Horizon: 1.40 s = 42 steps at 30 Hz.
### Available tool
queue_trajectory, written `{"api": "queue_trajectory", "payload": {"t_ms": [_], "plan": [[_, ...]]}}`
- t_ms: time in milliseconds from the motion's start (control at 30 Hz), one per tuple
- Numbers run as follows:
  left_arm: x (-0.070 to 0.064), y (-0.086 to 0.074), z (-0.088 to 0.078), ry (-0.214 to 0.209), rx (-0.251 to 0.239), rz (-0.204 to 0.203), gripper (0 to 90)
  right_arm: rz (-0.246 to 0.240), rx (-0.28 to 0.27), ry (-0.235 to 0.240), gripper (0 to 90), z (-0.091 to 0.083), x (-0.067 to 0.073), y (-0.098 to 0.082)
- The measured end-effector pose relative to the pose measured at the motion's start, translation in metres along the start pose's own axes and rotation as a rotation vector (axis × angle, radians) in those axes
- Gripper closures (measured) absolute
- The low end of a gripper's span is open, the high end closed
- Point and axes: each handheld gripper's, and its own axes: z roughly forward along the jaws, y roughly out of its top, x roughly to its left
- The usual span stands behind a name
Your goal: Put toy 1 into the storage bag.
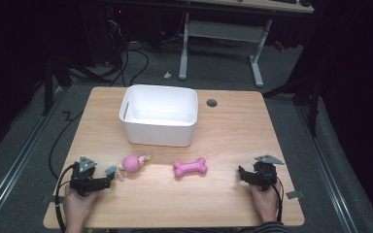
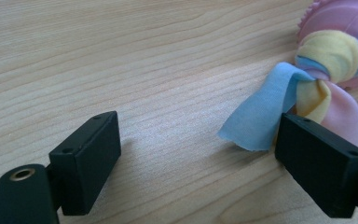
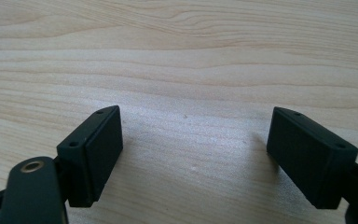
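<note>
Hands rest at the near edge of a wooden table [image 1: 233,126], each one holding a black two-jaw gripper. The left gripper [image 1: 108,180] sits at the near left corner with its jaws pointing right, toward a pastel rope toy [image 1: 132,165] lying just beside it. In the left gripper view the jaws stand wide apart over bare wood; a blue cloth tail of that rope toy [image 2: 261,116] hangs just inside the right-hand jaw, and the knotted yellow, pink and blue body sits beyond it, against a pink ridged ball. Whether the cloth touches the jaw I cannot tell, but nothing is clamped.

The right gripper [image 1: 242,175] sits at the near right side, its jaws pointing left. In the right gripper view [image 3: 191,144] its jaws are spread wide too, with bare wood grain between them.

Between the two grippers, a little right of the rope toy and apart from it, lies a pink rubber bone [image 1: 190,168], nearer the middle of the table. Farther back, centred, stands a white plastic tub [image 1: 159,127]. A small dark grommet hole [image 1: 211,103] shows in the tabletop to the right of the tub.
</note>
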Motion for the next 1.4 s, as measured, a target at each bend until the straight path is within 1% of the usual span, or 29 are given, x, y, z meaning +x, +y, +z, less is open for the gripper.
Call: {"api": "queue_trajectory", "payload": {"t_ms": [400, 700, 833, 900, 933, 967, 1133, 1167, 1233, 1400], "plan": [[0.000, 0.000, 0.000, -0.002, 0.001, -0.001, 14.6, -0.009, -0.003, 0.007, 19.5, 0.000, 0.001, 0.000], [-0.001, 0.000, 0.000, 0.005, 0.000, -0.005, 14.5, -0.011, -0.002, 0.012, 19.7, 0.000, 0.002, 0.000], [-0.001, 0.000, 0.000, 0.001, -0.001, -0.002, 14.8, -0.014, -0.003, 0.015, 19.7, 0.000, 0.002, 0.000], [-0.001, 0.000, -0.001, -0.014, -0.005, -0.002, 14.8, -0.014, -0.003, 0.016, 19.7, 0.000, 0.002, 0.000], [-0.001, 0.000, -0.001, -0.014, -0.005, -0.002, 14.9, -0.014, -0.003, 0.016, 19.7, 0.000, 0.002, 0.000], [-0.001, 0.000, -0.001, -0.027, -0.010, -0.004, 14.9, -0.014, -0.003, 0.016, 19.7, 0.000, 0.002, 0.000], [-0.003, -0.002, -0.005, -0.030, -0.030, -0.003, 14.9, -0.013, 0.000, 0.017, 19.7, 0.000, 0.002, 0.000], [-0.004, -0.002, -0.008, -0.032, -0.040, -0.004, 14.9, -0.013, 0.000, 0.017, 19.7, 0.000, 0.002, 0.000], [-0.007, -0.002, -0.012, -0.027, -0.045, 0.006, 14.9, -0.013, 0.000, 0.017, 19.6, 0.000, 0.002, 0.000], [-0.013, -0.002, -0.019, -0.045, -0.055, 0.017, 14.9, -0.014, 0.000, 0.018, 19.7, 0.000, 0.002, 0.000]]}}
